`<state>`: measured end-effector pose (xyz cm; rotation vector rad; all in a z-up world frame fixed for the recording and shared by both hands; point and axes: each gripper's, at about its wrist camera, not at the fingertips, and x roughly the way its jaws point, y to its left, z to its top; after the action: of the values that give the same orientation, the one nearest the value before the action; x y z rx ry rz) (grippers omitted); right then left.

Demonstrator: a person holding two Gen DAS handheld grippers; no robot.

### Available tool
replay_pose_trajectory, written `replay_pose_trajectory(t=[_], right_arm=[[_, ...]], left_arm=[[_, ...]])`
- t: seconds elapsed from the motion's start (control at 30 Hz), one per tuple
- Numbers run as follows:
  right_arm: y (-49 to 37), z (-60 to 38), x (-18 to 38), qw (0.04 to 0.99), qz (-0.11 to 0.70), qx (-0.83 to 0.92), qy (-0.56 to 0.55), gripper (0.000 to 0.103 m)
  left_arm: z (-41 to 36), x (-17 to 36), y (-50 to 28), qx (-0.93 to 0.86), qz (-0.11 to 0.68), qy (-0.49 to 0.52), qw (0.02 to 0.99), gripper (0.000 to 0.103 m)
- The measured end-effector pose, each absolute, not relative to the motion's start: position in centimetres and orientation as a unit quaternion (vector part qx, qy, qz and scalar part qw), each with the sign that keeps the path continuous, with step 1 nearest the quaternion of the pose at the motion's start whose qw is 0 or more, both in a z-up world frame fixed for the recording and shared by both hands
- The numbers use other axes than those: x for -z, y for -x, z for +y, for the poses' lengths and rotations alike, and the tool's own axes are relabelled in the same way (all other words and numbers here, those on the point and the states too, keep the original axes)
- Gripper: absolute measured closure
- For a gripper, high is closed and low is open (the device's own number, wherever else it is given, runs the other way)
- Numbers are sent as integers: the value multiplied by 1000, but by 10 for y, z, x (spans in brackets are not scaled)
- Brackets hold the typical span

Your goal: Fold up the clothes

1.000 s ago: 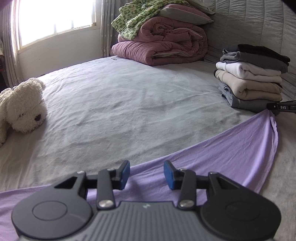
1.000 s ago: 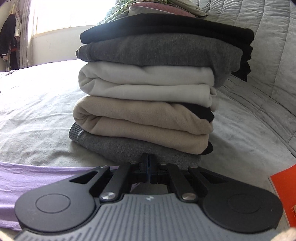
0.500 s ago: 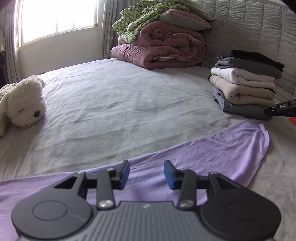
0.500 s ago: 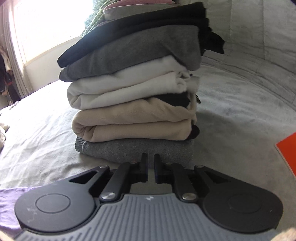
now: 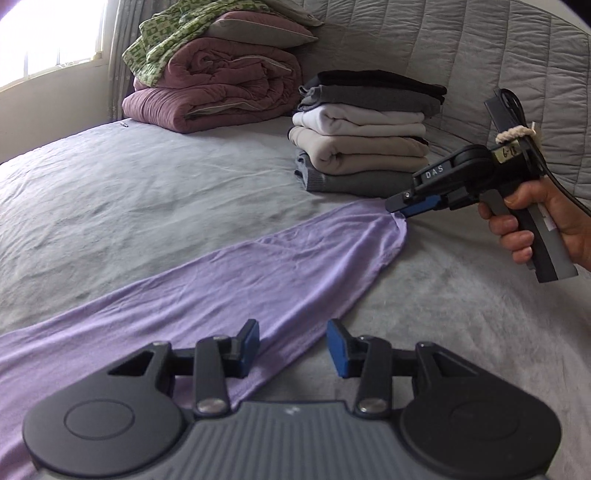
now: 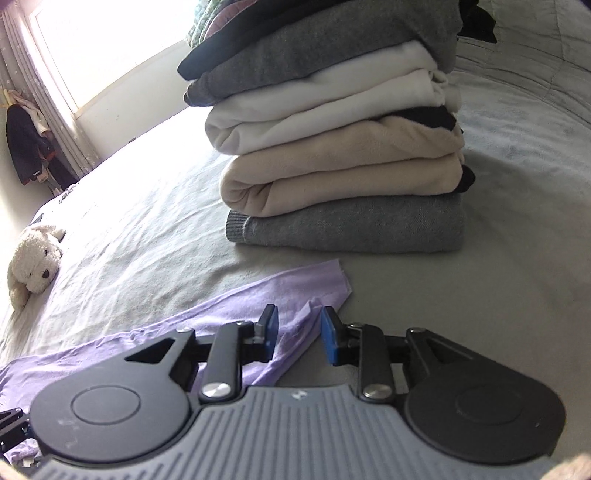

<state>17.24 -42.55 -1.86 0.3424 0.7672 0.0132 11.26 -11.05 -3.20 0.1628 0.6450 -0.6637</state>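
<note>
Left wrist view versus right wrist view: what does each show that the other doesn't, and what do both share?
Only the left wrist view shows the folded maroon quilt, the green blanket, the right gripper from the side, and the hand holding it. Only the right wrist view shows the plush dog and dark clothes hanging by the window. Both show the purple garment, the folded stack and the bed.

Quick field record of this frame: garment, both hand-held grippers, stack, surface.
garment: lilac cloth spread flat on the bed
left hand-held gripper: open, over the cloth's near edge
right hand-held gripper: open, cloth end between the jaws, not clamped
stack: folded clothes, apart from the cloth
surface: grey bedsheet
</note>
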Motion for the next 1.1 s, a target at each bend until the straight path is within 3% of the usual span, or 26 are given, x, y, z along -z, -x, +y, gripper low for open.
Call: replay_pose_trajectory(t=[0.03,0.07,0.1,0.17,0.2,0.23,0.57,0.7,1.1], right_arm=[[-173,-423,21,913,376,-1,-158,76],[-172,-422,22,914,376,2,-151,91],[-172,-421,22,915,376,5,-145,98],[-169,-422,22,916,376,9,-139,99],[-168,-424,21,916,376,10,-139,99],[-165,-425,21,916,376,14,-137,100],[-153,-428,17,920,370,53,-117,102],[-151,-426,16,920,374,57,-106,102],[-149,-426,21,920,373,51,-105,102]], left_arm=[[-112,34,-112,317,310,-84,892,62],[-114,35,-111,315,309,-88,893,62],[-115,36,-110,312,308,-93,894,64],[-118,36,-110,305,306,-106,896,78],[-118,36,-110,303,306,-108,896,93],[-119,35,-110,302,306,-109,896,101],[-116,30,-101,303,311,-105,895,98],[-116,32,-99,296,305,-113,898,85],[-125,35,-101,311,304,-141,889,84]])
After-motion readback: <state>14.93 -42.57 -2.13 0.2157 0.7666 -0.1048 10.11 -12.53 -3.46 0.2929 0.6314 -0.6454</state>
